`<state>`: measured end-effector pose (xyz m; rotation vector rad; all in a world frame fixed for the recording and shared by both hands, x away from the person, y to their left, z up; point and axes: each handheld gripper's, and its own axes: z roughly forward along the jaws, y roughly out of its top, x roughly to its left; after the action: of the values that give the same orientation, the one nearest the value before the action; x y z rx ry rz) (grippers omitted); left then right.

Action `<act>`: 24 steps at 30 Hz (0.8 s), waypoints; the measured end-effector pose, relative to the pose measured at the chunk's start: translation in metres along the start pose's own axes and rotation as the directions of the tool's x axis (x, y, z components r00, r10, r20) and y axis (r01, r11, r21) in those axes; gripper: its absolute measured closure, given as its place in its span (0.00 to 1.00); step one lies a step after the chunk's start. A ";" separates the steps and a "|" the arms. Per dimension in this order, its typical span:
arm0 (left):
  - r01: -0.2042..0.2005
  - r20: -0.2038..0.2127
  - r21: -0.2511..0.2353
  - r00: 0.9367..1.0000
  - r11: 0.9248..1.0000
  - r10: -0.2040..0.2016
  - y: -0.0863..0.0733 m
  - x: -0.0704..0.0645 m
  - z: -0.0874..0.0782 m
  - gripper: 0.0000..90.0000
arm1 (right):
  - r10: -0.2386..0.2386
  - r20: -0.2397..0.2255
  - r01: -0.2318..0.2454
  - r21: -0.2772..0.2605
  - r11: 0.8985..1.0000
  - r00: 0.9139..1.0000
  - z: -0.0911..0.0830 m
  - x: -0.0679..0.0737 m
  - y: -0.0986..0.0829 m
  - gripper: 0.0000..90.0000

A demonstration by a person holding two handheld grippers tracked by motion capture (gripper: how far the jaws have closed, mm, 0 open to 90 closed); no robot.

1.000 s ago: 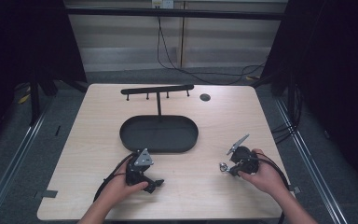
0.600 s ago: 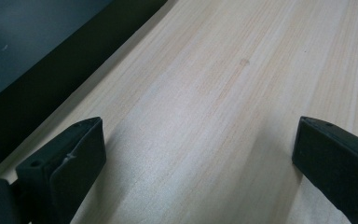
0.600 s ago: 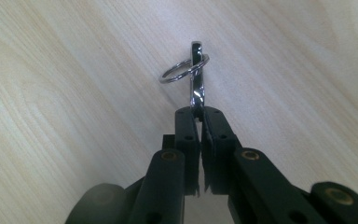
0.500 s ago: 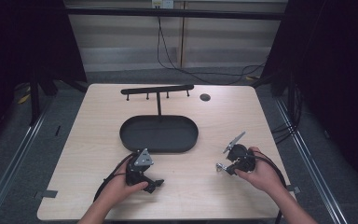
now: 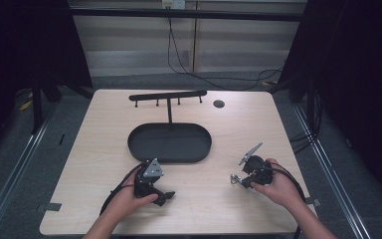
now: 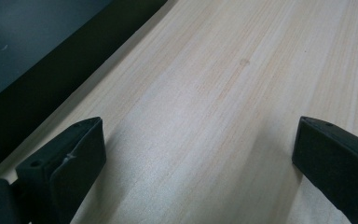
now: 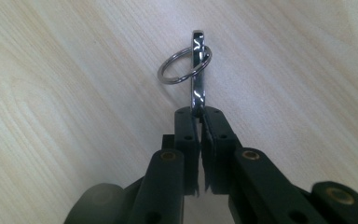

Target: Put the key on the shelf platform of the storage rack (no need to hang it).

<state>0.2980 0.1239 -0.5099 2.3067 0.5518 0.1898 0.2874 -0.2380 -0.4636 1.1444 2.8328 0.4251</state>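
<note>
In the right gripper view, the right gripper (image 7: 199, 114) has its two black jaws pressed together on the lower end of a shiny metal clip (image 7: 197, 70), which stands up from the jaw tips toward the top centre of the frame. A thin key ring (image 7: 175, 74) is threaded through the clip near its upper end and hangs out to the left of it, above the pale wood of the table (image 7: 65, 84). In the high view, the right gripper (image 5: 238, 180) sits in the lower right of the frame in the person's right hand (image 5: 278, 186), and the clip shows there as a small bright bit at its left tip, over the table just right of centre. The left gripper (image 5: 165, 196) lies in the lower left of centre, held by the left hand (image 5: 127, 199), below the near rim of an oval black tray (image 5: 134, 149). In the left gripper view its jaws stand wide apart, with bare wood between them. A black T-shaped rack (image 5: 168, 95) with small pegs rises behind the tray, in the upper middle of the frame.
</note>
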 end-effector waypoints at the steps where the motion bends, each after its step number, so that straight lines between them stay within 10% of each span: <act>1: -0.001 0.000 0.000 1.000 1.000 0.001 0.000 0.000 0.000 0.03 | 0.000 -0.002 0.000 -0.002 1.000 1.000 0.000 0.000 0.000 0.95; 17: -0.001 0.001 0.001 1.000 1.000 0.001 0.000 0.000 0.000 0.03 | 0.007 0.009 -0.007 -0.009 1.000 1.000 0.009 -0.002 0.007 0.81; 24: 0.000 0.002 -0.001 1.000 1.000 0.000 0.000 0.000 0.000 0.03 | 0.007 -0.008 -0.007 -0.022 1.000 1.000 0.011 -0.003 0.013 0.90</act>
<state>0.2980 0.1239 -0.5099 2.3057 0.5514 0.1879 0.3001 -0.2285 -0.4707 1.1521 2.8244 0.4610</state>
